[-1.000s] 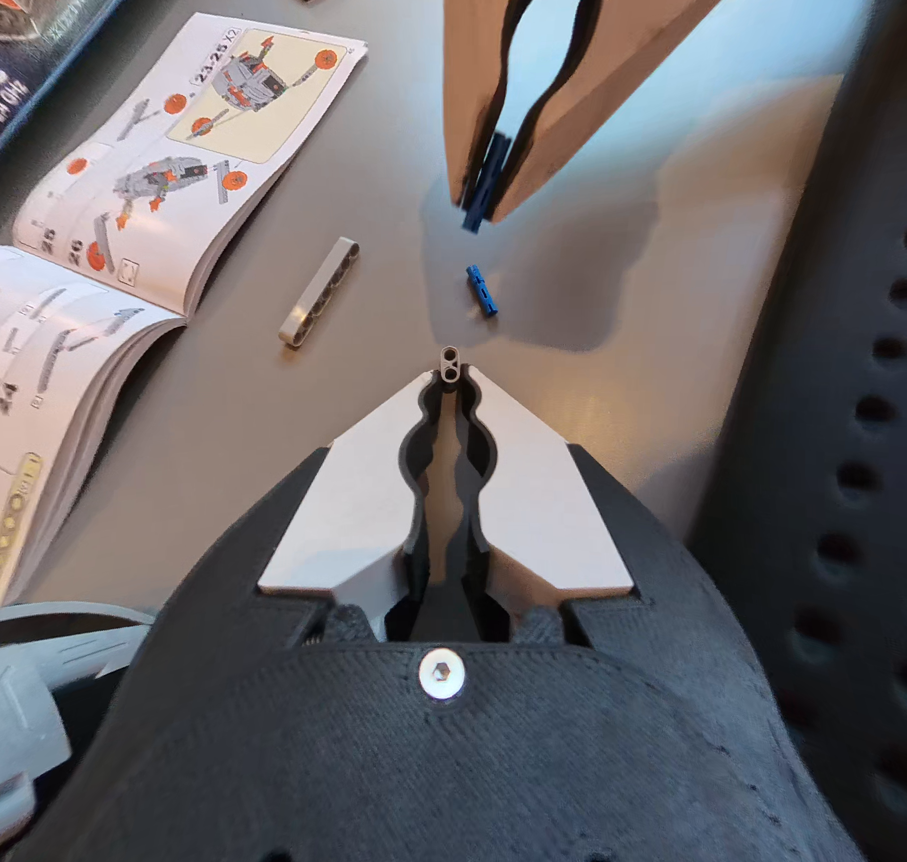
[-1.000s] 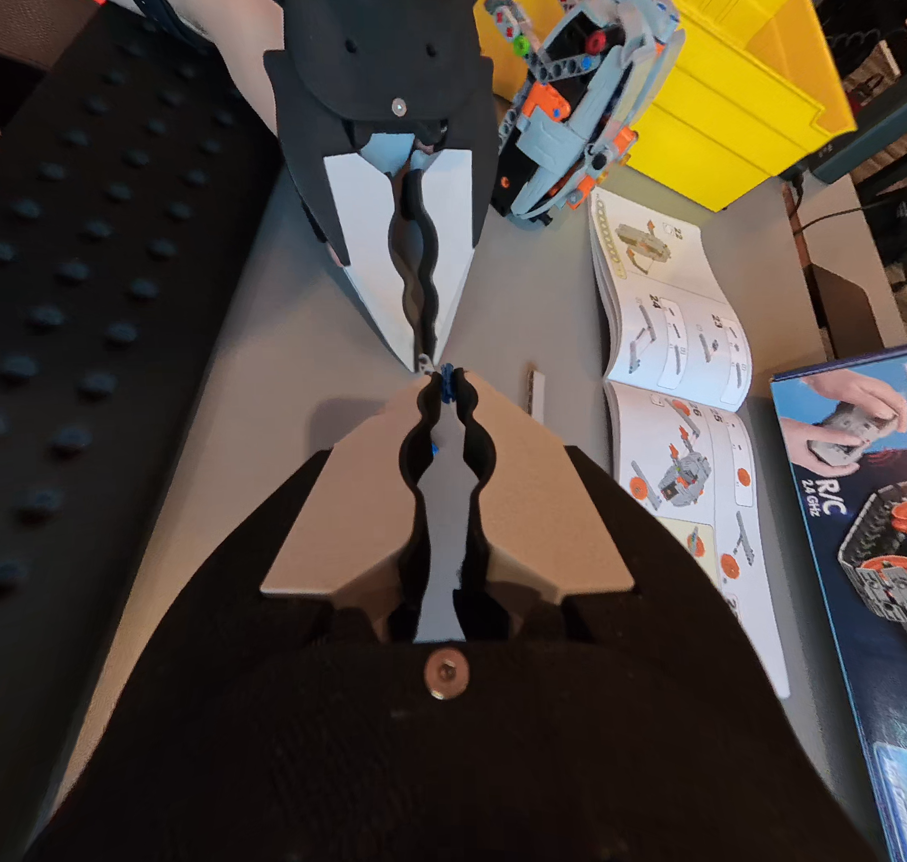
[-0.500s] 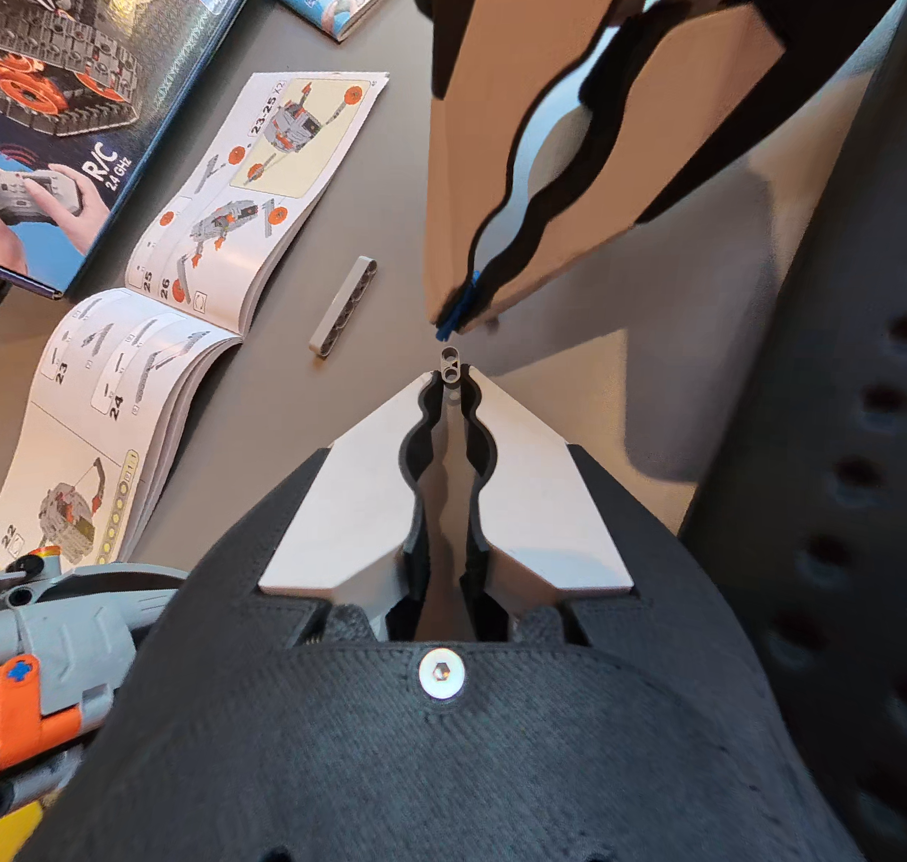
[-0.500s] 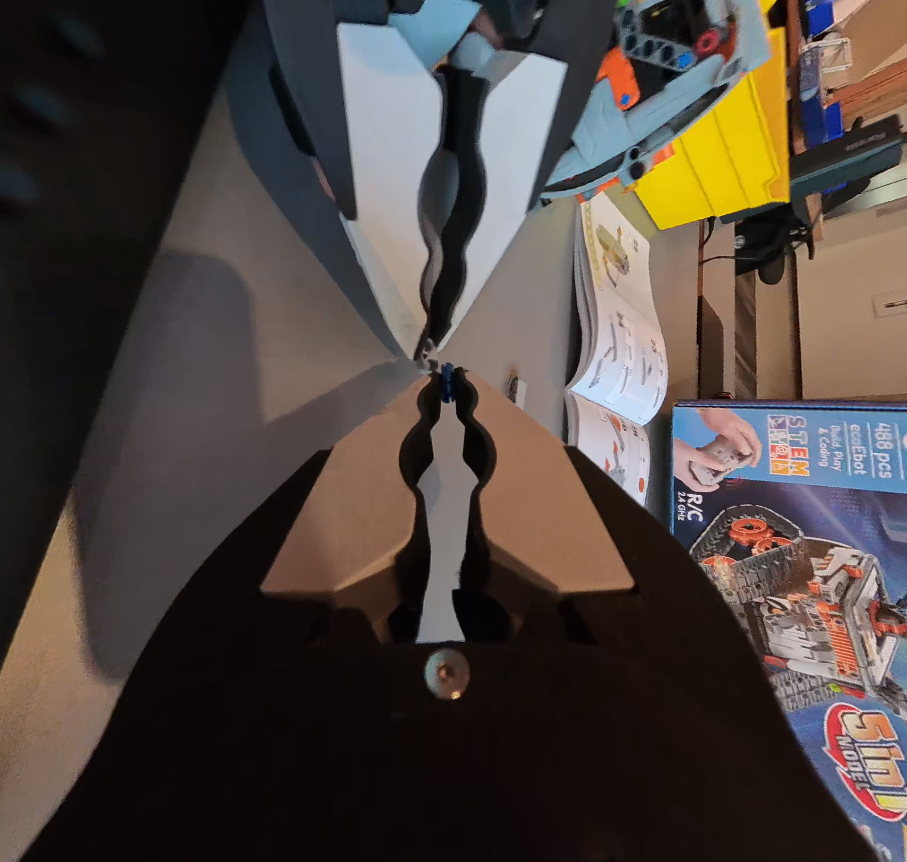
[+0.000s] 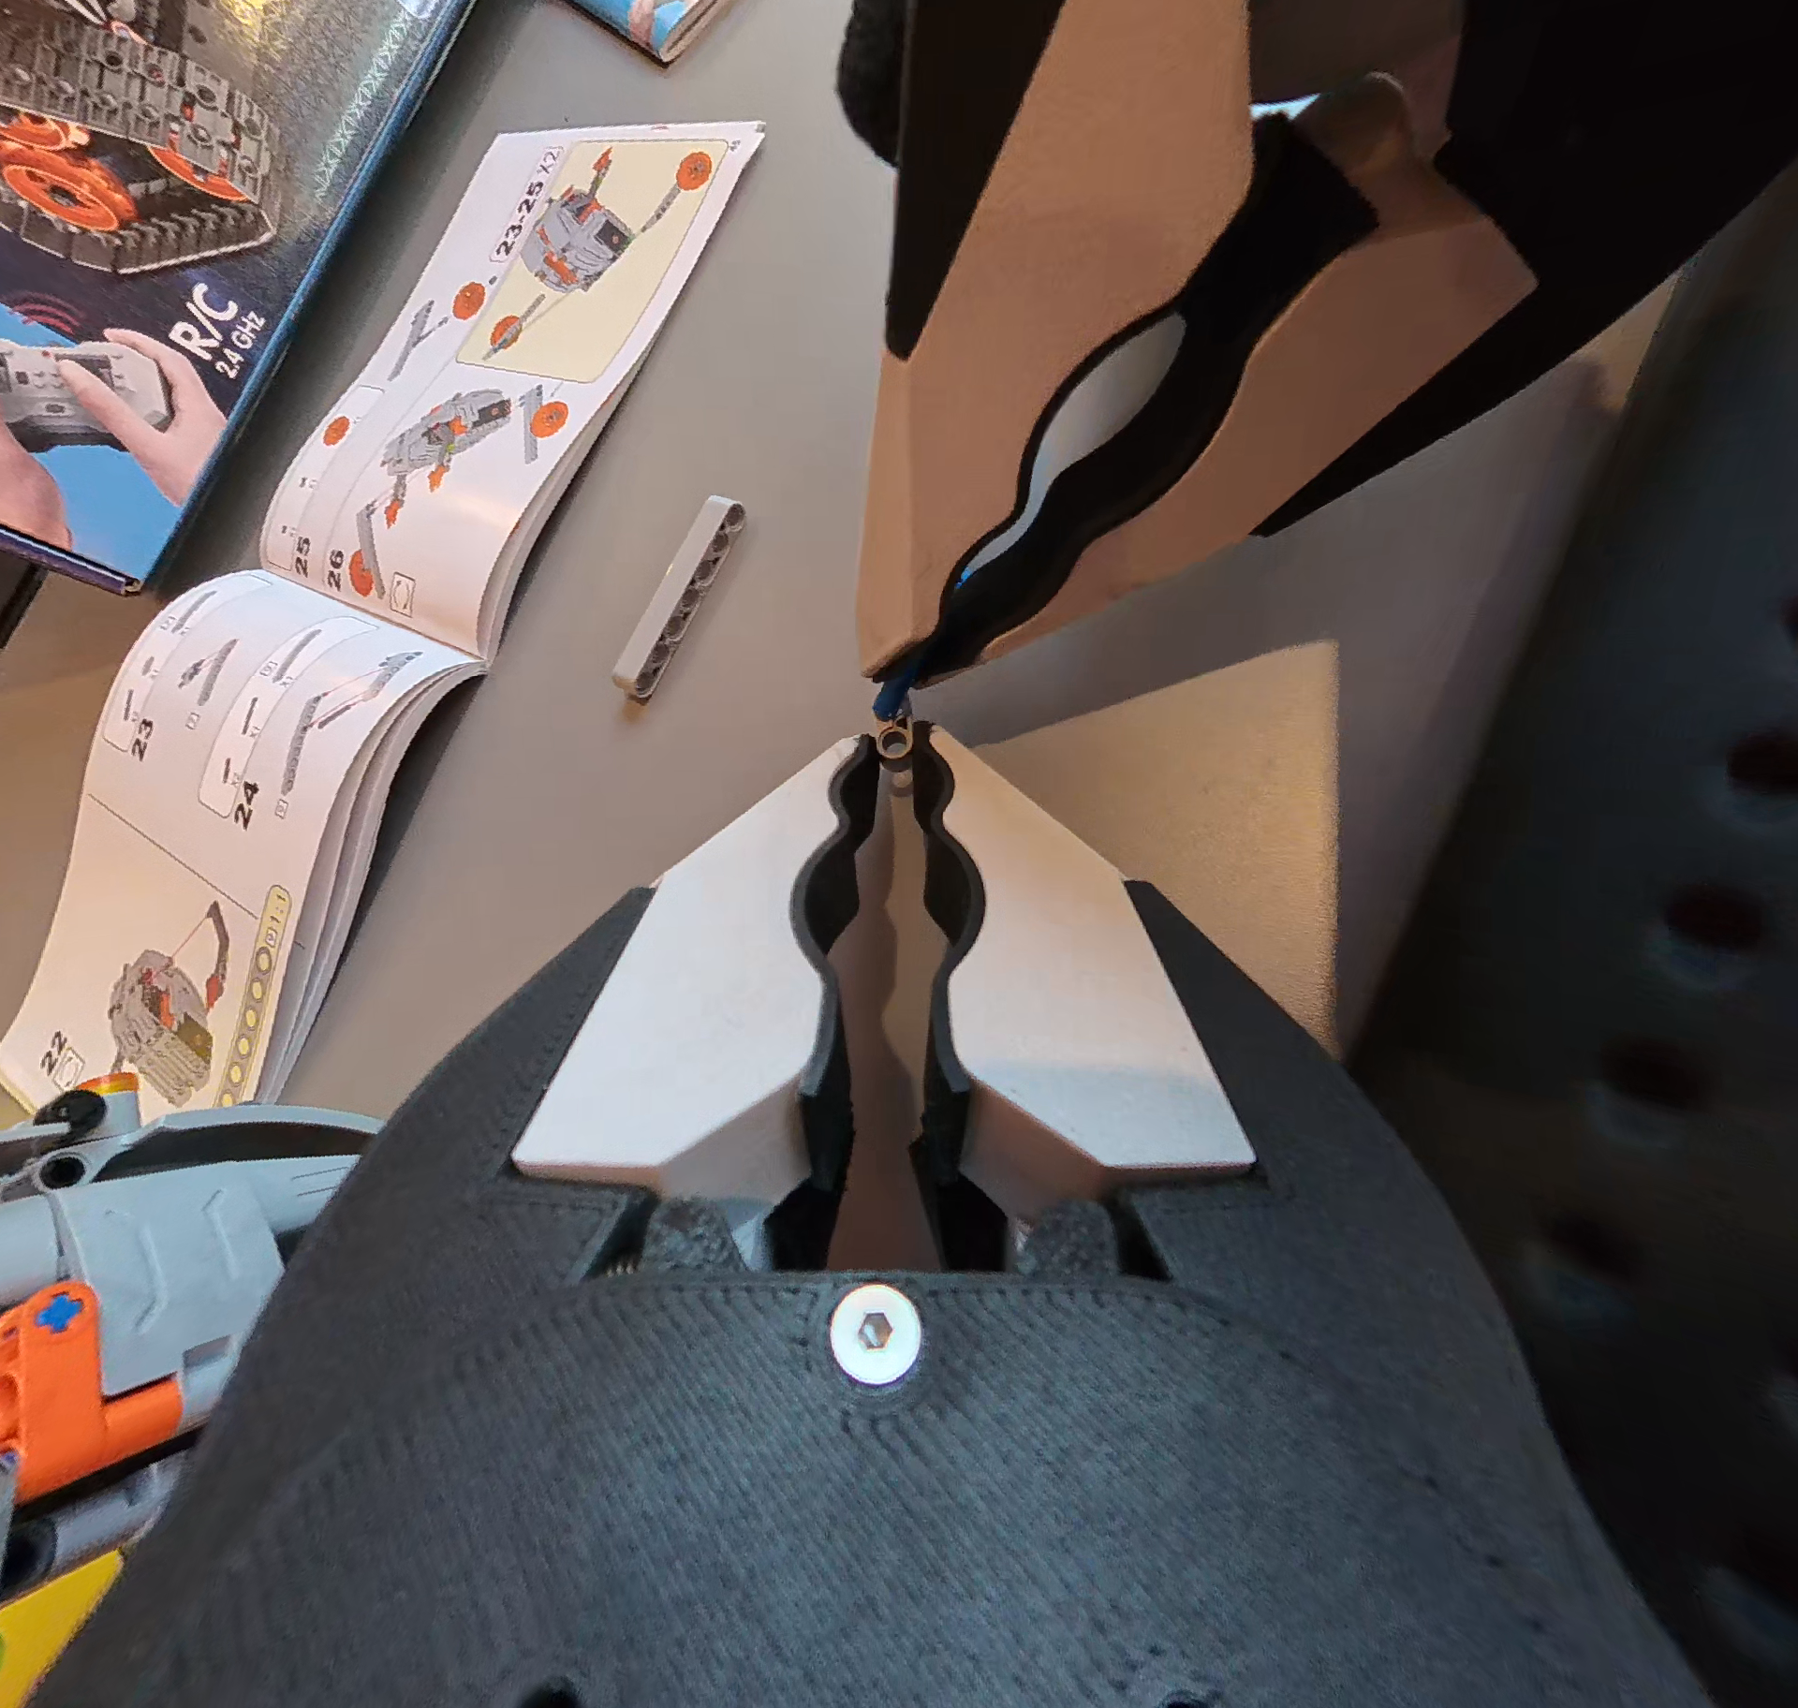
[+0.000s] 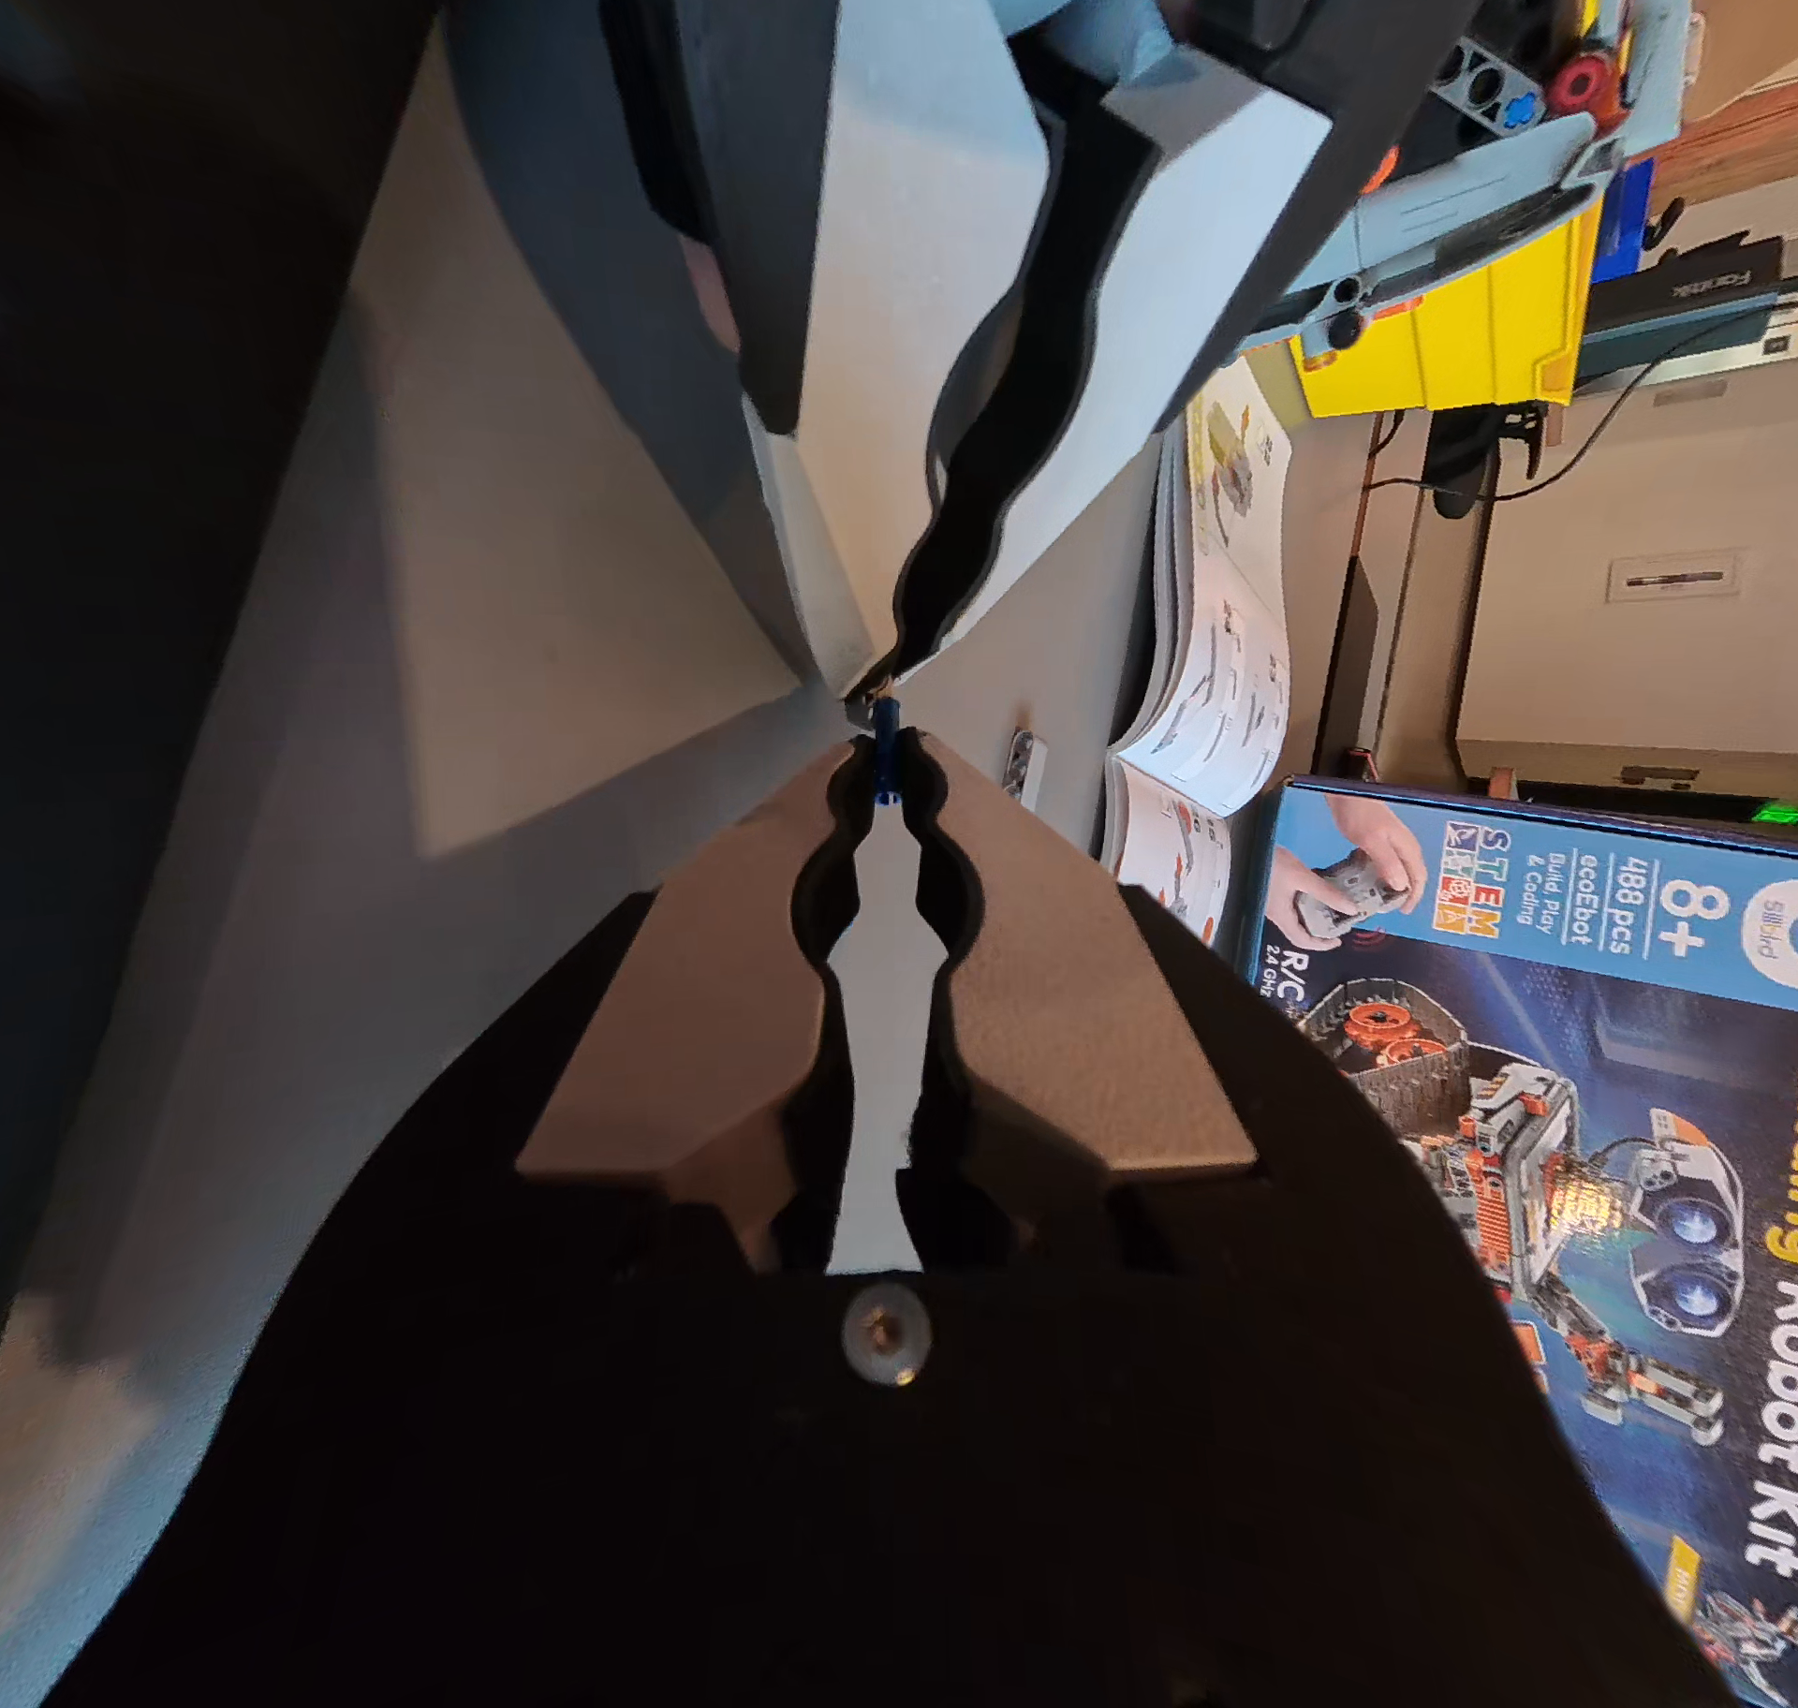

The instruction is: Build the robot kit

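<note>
Two grippers meet tip to tip above the bench.

From the left wrist, our left gripper (image 5: 895, 747) pinches a small grey connector (image 5: 893, 744), the blue pin (image 5: 890, 693) touching its hole; a grey beam (image 5: 681, 593) lies beside the booklet (image 5: 506, 377). From the right wrist, our right gripper (image 6: 883, 755) clamps that pin. A slight tilt could jam or drop it.
</note>
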Tool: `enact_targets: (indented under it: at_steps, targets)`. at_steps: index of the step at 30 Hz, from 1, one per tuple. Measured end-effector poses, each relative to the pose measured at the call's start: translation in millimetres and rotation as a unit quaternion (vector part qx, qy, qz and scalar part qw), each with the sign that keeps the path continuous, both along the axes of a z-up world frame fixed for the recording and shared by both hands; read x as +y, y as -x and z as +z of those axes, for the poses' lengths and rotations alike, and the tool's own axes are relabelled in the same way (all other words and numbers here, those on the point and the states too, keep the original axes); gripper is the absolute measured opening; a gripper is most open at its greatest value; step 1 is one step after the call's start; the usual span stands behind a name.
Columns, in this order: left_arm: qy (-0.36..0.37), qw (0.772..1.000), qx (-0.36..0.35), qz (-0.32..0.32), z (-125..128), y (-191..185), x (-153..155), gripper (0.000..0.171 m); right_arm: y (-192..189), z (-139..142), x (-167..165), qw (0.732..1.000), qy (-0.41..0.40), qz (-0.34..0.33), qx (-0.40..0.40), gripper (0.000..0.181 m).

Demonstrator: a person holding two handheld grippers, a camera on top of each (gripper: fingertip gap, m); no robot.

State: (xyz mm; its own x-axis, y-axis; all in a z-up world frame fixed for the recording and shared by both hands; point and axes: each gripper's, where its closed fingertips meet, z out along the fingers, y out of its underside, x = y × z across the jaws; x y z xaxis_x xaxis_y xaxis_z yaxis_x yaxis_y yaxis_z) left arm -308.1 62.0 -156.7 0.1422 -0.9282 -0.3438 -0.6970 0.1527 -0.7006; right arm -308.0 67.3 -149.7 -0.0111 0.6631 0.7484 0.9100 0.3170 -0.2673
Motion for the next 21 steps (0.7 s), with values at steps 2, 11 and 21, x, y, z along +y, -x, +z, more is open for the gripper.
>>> enact_targets:
  at_steps: [2, 11, 21]
  targets:
    - [0.002, 1.0, -0.002, 0.003, 0.5, 0.1, 0.8, 0.006, -0.8, -0.5, 0.5, 1.0, -0.001, -0.002, -0.003, 0.004]
    - [-0.01, 1.0, 0.013, 0.002, -1.7, -1.1, 1.0, 0.006, -3.3, -2.7, 0.3, 0.996, -0.044, 0.0, -0.076, 0.004]
    - [0.008, 1.0, 0.016, 0.001, -2.9, -2.9, 1.4, 0.005, 0.6, -3.9, -3.4, 0.989, -0.038, 0.041, -0.138, 0.004]
